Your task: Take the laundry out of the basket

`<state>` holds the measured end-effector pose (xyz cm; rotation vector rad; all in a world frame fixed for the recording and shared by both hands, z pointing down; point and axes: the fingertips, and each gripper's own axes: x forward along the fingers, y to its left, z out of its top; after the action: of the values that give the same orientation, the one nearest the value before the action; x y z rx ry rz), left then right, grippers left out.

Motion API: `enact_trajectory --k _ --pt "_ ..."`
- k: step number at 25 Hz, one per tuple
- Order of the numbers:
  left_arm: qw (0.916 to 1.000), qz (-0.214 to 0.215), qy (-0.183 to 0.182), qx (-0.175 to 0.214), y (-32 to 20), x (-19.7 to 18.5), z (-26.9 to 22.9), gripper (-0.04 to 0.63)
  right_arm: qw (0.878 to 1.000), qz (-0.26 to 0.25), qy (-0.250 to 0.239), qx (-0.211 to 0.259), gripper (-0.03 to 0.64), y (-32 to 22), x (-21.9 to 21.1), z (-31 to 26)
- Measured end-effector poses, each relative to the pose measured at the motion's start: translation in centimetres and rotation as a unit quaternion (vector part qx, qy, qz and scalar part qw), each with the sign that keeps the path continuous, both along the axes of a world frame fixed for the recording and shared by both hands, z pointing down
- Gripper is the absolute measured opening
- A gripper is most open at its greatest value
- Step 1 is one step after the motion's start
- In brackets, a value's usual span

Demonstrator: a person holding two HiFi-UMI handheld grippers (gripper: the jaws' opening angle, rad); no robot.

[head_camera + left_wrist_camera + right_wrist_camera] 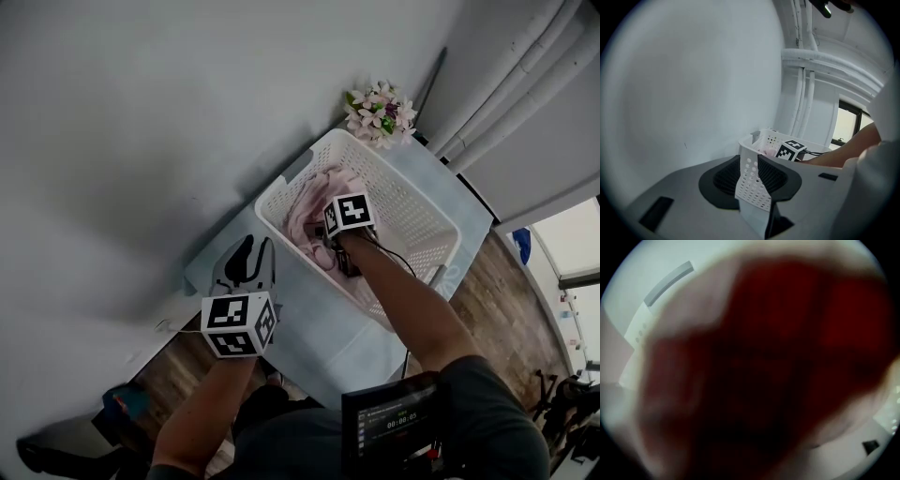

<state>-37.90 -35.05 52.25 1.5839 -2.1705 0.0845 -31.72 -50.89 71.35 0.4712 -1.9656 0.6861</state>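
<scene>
A white perforated laundry basket (281,187) stands on a pale blue table (319,328). Pink laundry (314,202) lies heaped in its left half. My right gripper (339,258) is pushed down into that heap, with its marker cube (349,214) on top. Its jaws are buried, and the right gripper view is covered by dark, blurred cloth (764,371). My left gripper (251,251) rests open on the table just left of the basket, holding nothing. Along its jaws the left gripper view shows the basket's near corner (751,173) and the right cube (791,149).
A bunch of artificial flowers (380,112) sits behind the basket's far corner. The grey wall runs along the left, and white pipes (506,84) run at the upper right. Wooden floor (506,309) lies beyond the table's right edge. A small screen (394,422) hangs at the person's chest.
</scene>
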Motion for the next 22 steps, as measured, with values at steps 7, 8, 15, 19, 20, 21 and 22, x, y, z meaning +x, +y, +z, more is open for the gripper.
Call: enact_trajectory --k 7,8,15,19,20,21,22 --pt "0.9997 0.011 0.017 0.014 -0.5 0.0 -0.4 0.104 0.999 0.020 0.000 0.030 0.381 -1.3 0.7 -0.2" --pt "0.9997 0.015 0.016 0.014 -0.5 0.0 -0.5 0.104 0.999 0.024 -0.003 0.029 0.358 -1.5 0.8 -0.3" --pt "0.9991 0.034 0.003 0.026 -0.3 0.7 -2.9 0.104 0.996 0.063 -0.061 -0.025 0.272 -1.4 1.4 -1.9" --pt "0.9987 0.037 -0.014 0.032 0.1 0.9 -4.3 0.104 0.986 0.090 -0.123 -0.071 0.260 -0.7 1.1 -4.0" --pt "0.9986 0.036 -0.017 0.035 0.2 1.0 -4.6 0.104 0.983 0.097 -0.138 -0.078 0.259 -0.6 1.2 -4.7" --pt "0.9985 0.034 -0.019 0.038 0.3 1.1 -5.0 0.104 0.979 0.105 -0.151 -0.083 0.259 -0.6 1.3 -5.5" --pt "0.9984 0.033 -0.020 0.041 0.5 1.2 -5.5 0.104 0.976 0.111 -0.165 -0.088 0.259 -0.5 1.5 -6.4"
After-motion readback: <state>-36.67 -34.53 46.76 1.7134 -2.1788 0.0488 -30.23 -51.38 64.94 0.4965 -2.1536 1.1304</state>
